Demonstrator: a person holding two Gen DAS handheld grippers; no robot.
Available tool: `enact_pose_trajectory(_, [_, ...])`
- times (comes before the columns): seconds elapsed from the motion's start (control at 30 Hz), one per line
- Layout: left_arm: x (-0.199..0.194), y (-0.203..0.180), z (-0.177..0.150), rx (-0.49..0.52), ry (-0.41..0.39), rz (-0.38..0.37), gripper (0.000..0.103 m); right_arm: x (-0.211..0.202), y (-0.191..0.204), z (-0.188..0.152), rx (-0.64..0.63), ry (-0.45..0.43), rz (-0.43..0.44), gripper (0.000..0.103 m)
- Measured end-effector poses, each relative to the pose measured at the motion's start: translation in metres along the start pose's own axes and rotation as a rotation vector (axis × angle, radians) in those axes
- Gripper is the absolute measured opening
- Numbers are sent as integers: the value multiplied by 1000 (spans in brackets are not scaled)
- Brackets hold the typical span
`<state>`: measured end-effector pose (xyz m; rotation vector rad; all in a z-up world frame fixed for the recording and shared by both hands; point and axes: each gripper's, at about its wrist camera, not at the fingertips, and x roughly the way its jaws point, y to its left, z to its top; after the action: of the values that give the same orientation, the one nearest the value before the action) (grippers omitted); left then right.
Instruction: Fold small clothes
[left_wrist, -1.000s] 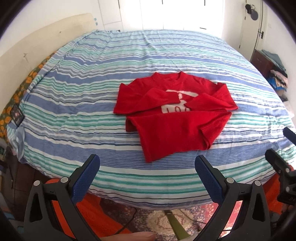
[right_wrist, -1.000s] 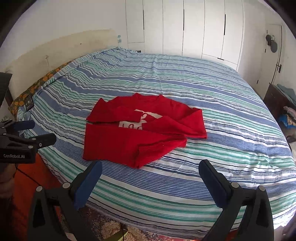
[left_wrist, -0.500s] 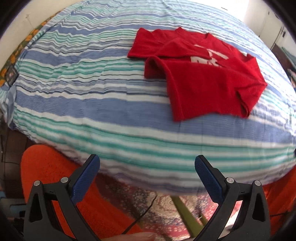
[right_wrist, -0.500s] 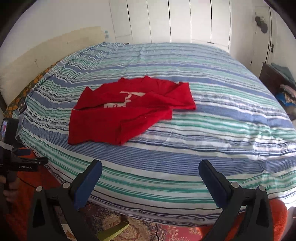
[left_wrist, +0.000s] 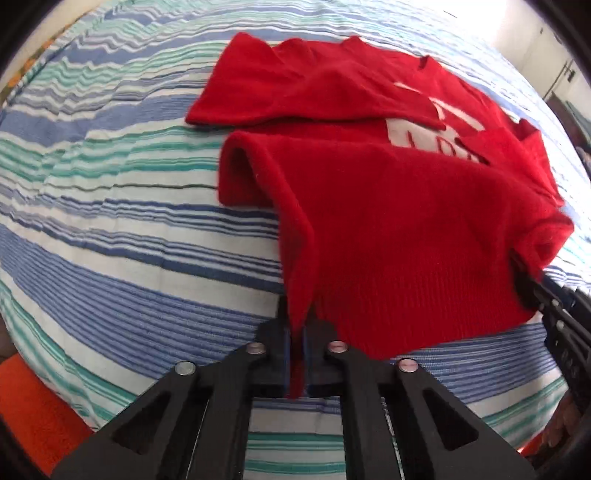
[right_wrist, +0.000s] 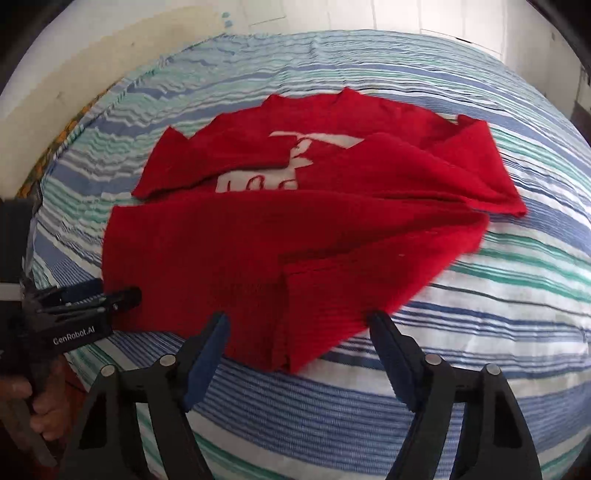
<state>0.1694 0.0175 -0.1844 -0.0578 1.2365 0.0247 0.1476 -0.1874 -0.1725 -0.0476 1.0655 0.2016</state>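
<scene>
Across the whole room-facing side of both views spreads the bed (right_wrist: 480, 369), its blue, green and white striped cover filling nearly everything. Beyond it, toward twelve o'clock in the right wrist view, stand the pale headboard (right_wrist: 92, 74) and white cupboard doors (right_wrist: 424, 18).

On the cover lies the red sweater (right_wrist: 229, 251), sleeves crossed over its chest so that only part of the white lettering (right_wrist: 255, 182) shows; its hem points toward six o'clock, close to the near edge of the bed.

At seven o'clock of the sweater, the left gripper (left_wrist: 295, 354) has its blue-padded fingers pressed together on the hem corner, a strip of red knit pinched between them and drawn up into a ridge. From the right wrist view it (right_wrist: 122, 295) reaches in from nine o'clock, a hand (right_wrist: 33, 402) wrapped round its handle.

At five o'clock of the sweater, the right gripper (right_wrist: 297, 354) stands spread, its two fingers either side of the other hem corner, which lies flat between them, ungripped.
</scene>
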Motion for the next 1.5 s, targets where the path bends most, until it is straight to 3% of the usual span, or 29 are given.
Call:
enact_pose_trajectory(0.03, [-10, 6, -3, 6, -3, -26, 2, 2, -5, -2, 9, 3, -28, 23])
enact_pose_trajectory(0.07, [-18, 10, -7, 16, -1, -50, 2, -5, -17, -5, 66, 0, 3, 12])
enact_pose_trajectory(0.23, [-60, 32, -49, 156, 89, -199, 3, -80, -67, -49, 274, -7, 189, 11])
enact_pose_trajectory(0.27, [-59, 33, -55, 183, 102, -194, 3, -91, -73, -61, 308, 14, 214, 11])
enact_pose_trajectory(0.37, [-42, 25, -75, 260, 93, -57, 11, -97, -78, -96, 355, 120, 226, 13])
enact_pose_trajectory(0.43, [-33, 25, -77, 235, 103, -42, 14, -92, -82, -110, 377, 167, 209, 25])
enact_pose_trajectory(0.47, [-33, 28, -77, 215, 97, -57, 18, -92, -88, -113, 414, 166, 230, 38])
enact_pose_trajectory(0.53, [-38, 34, -76, 184, 75, -67, 40, -101, -103, -112, 489, 107, 281, 45])
enact_pose_trajectory(0.57, [-40, 37, -76, 170, 63, -69, 55, -107, -109, -110, 510, 68, 292, 55])
enact_pose_trajectory(0.6, [-41, 40, -76, 153, 56, -79, 57, -109, -115, -109, 527, 30, 303, 69])
enact_pose_trajectory(0.67, [-36, 42, -75, 128, 76, -108, 56, -95, -124, -104, 552, 44, 332, 73])
enact_pose_trajectory(0.73, [-29, 42, -74, 102, 105, -149, 34, -69, -123, -102, 554, 103, 422, 73])
enact_pose_trajectory(0.77, [-26, 41, -74, 97, 127, -168, 4, -56, -118, -99, 528, 137, 466, 62])
enact_pose_trajectory(0.8, [-26, 41, -75, 87, 139, -166, 2, -46, -111, -97, 485, 173, 477, 29])
enact_pose_trajectory(0.83, [-33, 43, -75, 75, 125, -157, 2, -42, -106, -95, 448, 198, 451, 7])
enact_pose_trajectory(0.9, [-49, 55, -82, 47, 102, -147, 2, -54, -108, -94, 446, 183, 449, 4])
enact_pose_trajectory(1.0, [-44, 60, -90, 30, 124, -126, 2, -87, -113, -104, 401, 165, 370, 4])
enact_pose_trajectory(1.2, [-22, 17, -90, 169, 130, 57, 2, -59, -124, -126, 482, 252, 315, 3])
enact_pose_trajectory(1.5, [-1, 1, -84, 172, 140, 77, 3, -49, -125, -126, 467, 248, 277, 1])
